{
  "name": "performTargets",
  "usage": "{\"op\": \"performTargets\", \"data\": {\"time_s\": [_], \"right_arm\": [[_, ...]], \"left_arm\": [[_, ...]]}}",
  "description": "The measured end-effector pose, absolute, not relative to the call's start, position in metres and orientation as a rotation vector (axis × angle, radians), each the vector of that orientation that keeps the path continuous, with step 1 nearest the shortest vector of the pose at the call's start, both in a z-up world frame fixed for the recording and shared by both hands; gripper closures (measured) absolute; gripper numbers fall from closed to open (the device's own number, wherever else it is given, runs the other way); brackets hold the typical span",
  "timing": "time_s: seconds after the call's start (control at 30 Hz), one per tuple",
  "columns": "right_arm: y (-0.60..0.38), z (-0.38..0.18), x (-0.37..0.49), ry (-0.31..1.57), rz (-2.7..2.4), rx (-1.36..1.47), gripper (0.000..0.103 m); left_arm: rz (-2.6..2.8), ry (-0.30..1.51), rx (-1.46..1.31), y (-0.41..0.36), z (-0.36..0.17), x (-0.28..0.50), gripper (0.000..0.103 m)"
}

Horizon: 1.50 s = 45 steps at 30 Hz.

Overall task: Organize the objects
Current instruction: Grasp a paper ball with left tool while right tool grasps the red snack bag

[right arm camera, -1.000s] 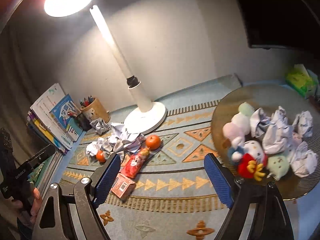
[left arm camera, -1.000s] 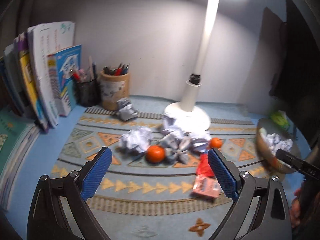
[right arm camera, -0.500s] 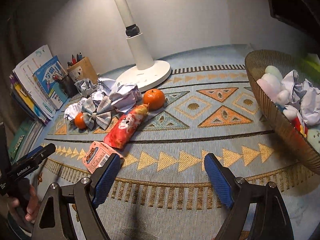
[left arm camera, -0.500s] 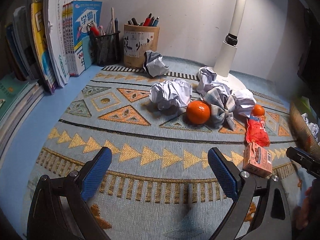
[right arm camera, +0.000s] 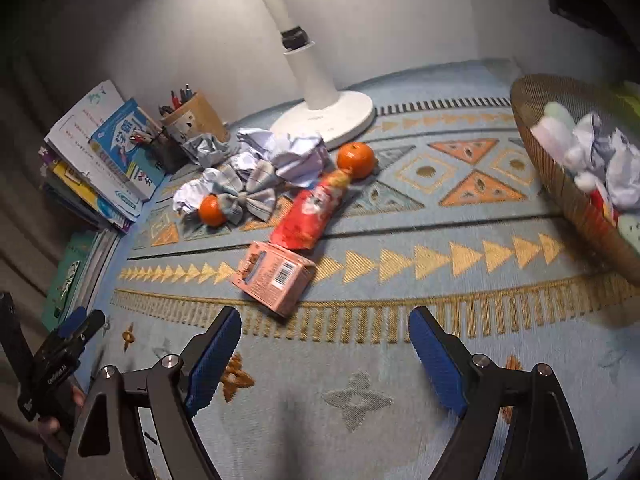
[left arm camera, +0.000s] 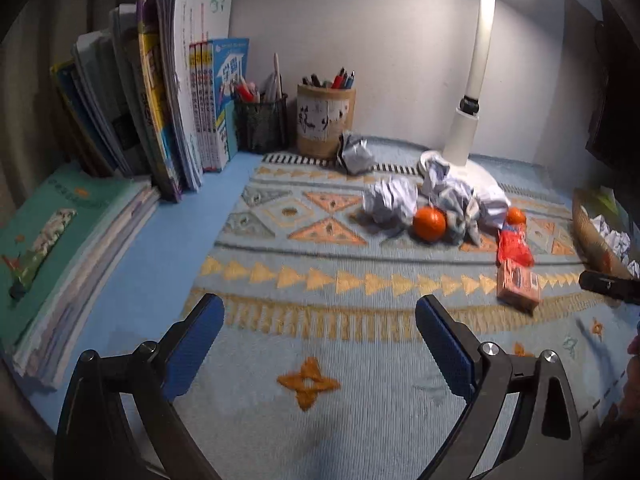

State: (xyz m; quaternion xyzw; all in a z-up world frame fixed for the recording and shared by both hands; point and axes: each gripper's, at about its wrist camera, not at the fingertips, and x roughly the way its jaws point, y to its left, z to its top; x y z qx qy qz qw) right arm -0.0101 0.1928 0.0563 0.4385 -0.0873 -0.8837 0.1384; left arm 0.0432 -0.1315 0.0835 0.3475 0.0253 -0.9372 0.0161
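Note:
Clutter lies on a patterned mat (left arm camera: 328, 280): a near orange (left arm camera: 429, 223), a far orange (left arm camera: 516, 216), crumpled paper balls (left arm camera: 390, 200), a grey plaid bow (right arm camera: 248, 192), a red snack packet (right arm camera: 308, 216) and a pink carton (right arm camera: 274, 276). My left gripper (left arm camera: 320, 336) is open and empty, low over the mat's near edge. My right gripper (right arm camera: 324, 344) is open and empty, just short of the pink carton. A woven basket (right arm camera: 560, 176) at the right holds paper balls and small toys.
A white desk lamp (right arm camera: 324, 116) stands behind the clutter. Upright books (left arm camera: 172, 104), a mesh pen cup (left arm camera: 262, 128) and a tan pen holder (left arm camera: 325, 120) line the back left. Flat books (left arm camera: 60, 240) lie at the left edge.
Both grippers have dropped from high above the desk to low over the mat's near edge. The right one has come closer to the pink carton. Both stay open.

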Motion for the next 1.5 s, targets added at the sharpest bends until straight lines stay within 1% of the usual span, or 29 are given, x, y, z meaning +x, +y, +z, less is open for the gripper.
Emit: {"op": "performTargets", "data": {"time_s": [0.07, 0.13, 0.23, 0.37, 0.5, 0.57, 0.6, 0.63, 0.67, 0.7, 0.73, 0.77, 0.8, 0.83, 0.87, 0.93, 1.0, 1.07, 1.17, 1.27, 1.33, 1.4, 1.47, 1.5], "right_arm": [[0.183, 0.064, -0.022, -0.183, -2.617, 1.235, 0.018], [0.179, 0.064, -0.037, -0.198, -2.634, 1.226, 0.018], [0.175, 0.055, -0.061, -0.233, -2.643, 1.232, 0.018], [0.172, 0.032, -0.087, -0.286, -2.609, 1.332, 0.019], [0.166, 0.014, -0.107, -0.304, -2.586, 1.391, 0.021], [0.162, 0.01, -0.112, -0.286, -2.599, 1.392, 0.021], [0.159, 0.01, -0.113, -0.256, -2.615, 1.383, 0.024], [0.156, 0.01, -0.114, -0.227, -2.621, 1.38, 0.029], [0.152, 0.009, -0.115, -0.202, -2.627, 1.375, 0.031], [0.149, 0.009, -0.115, -0.177, -2.64, 1.368, 0.033], [0.147, 0.008, -0.115, -0.151, -2.65, 1.359, 0.042], [0.145, 0.008, -0.114, -0.131, -2.649, 1.348, 0.048], [0.144, 0.009, -0.113, -0.138, -2.629, 1.331, 0.059], [0.144, 0.01, -0.112, -0.136, -2.631, 1.32, 0.065], [0.145, 0.012, -0.11, -0.131, -2.637, 1.309, 0.067], [0.152, 0.017, -0.107, -0.147, -2.627, 1.303, 0.074], [0.165, 0.028, -0.096, -0.182, -2.629, 1.262, 0.075], [0.181, 0.044, -0.079, -0.188, -2.634, 1.191, 0.08], [0.198, 0.063, -0.048, -0.123, -2.588, 1.097, 0.081], [0.211, 0.072, -0.018, -0.044, -2.569, 1.06, 0.082], [0.217, 0.068, -0.003, -0.004, -2.528, 1.086, 0.082], [0.222, 0.055, 0.004, 0.018, -2.534, 1.16, 0.082], [0.233, 0.042, -0.002, -0.085, -2.507, 1.255, 0.079], [0.238, 0.036, -0.008, -0.151, -2.501, 1.293, 0.077]], "left_arm": [[-2.964, 0.066, 1.068, -0.126, 0.096, 0.018, 0.006], [-3.016, 0.084, 1.085, -0.118, 0.096, -0.012, 0.006], [-3.024, 0.167, 1.227, -0.11, 0.074, -0.066, 0.007], [-3.0, 0.266, 1.432, -0.103, 0.039, -0.122, 0.008], [-2.978, 0.308, 1.535, -0.097, 0.015, -0.151, 0.008], [-2.974, 0.345, 1.541, -0.095, 0.011, -0.157, 0.009], [-2.983, 0.35, 1.536, -0.093, 0.012, -0.158, 0.013], [-2.992, 0.35, 1.529, -0.092, 0.013, -0.158, 0.02], [-2.981, 0.339, 1.537, -0.089, 0.012, -0.161, 0.025], [-2.975, 0.312, 1.535, -0.087, 0.011, -0.162, 0.032], [-2.982, 0.284, 1.525, -0.083, 0.012, -0.161, 0.047], [-2.99, 0.274, 1.535, -0.08, 0.012, -0.159, 0.056], [-2.99, 0.263, 1.537, -0.077, 0.013, -0.157, 0.061], [-2.989, 0.253, 1.512, -0.076, 0.015, -0.154, 0.064], [-2.994, 0.247, 1.486, -0.075, 0.019, -0.15, 0.065], [-3.025, 0.274, 1.444, -0.074, 0.033, -0.137, 0.065], [-3.075, 0.283, 1.379, -0.071, 0.053, -0.116, 0.065], [-3.126, 0.272, 1.313, -0.064, 0.072, -0.091, 0.065], [-3.183, 0.27, 1.285, -0.048, 0.087, -0.054, 0.065], [-3.212, 0.267, 1.311, -0.034, 0.084, -0.024, 0.065], [-3.215, 0.255, 1.344, -0.02, 0.075, -0.013, 0.065], [-3.201, 0.249, 1.392, -0.014, 0.055, -0.006, 0.065], [-3.193, 0.265, 1.435, -0.007, 0.041, -0.002, 0.065], [-3.181, 0.262, 1.441, -0.005, 0.034, -0.003, 0.065]]}}
